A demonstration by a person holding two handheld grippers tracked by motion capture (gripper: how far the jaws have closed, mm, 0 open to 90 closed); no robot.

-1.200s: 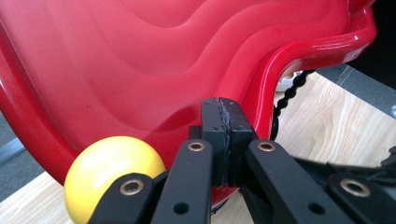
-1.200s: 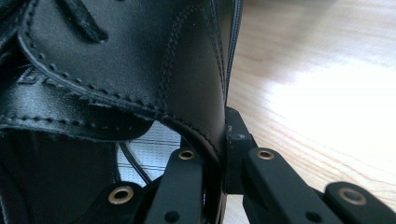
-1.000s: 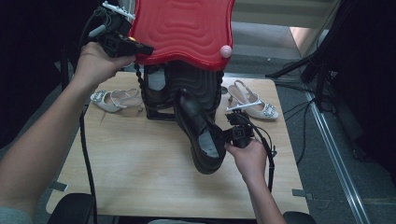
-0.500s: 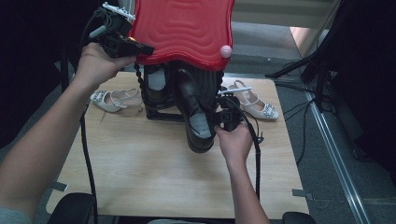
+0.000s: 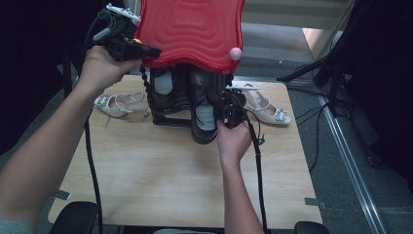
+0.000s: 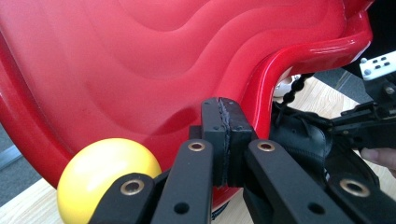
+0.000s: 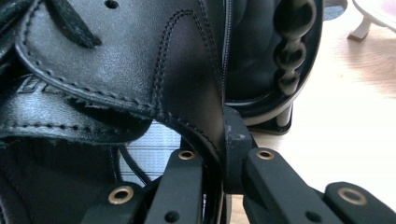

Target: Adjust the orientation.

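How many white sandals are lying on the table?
2. One white sandal lies left of the black shoe rack, the other white sandal lies to its right. The red lid held above may hide more.

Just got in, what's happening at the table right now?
A person is working a black shoe into a black rack under a red lid. The left gripper is shut on the lid's edge and holds it up. The right gripper is shut on the shoe's leather side, with the shoe partly in the rack and its end poking out over the table. Two white sandals lie either side of the rack.
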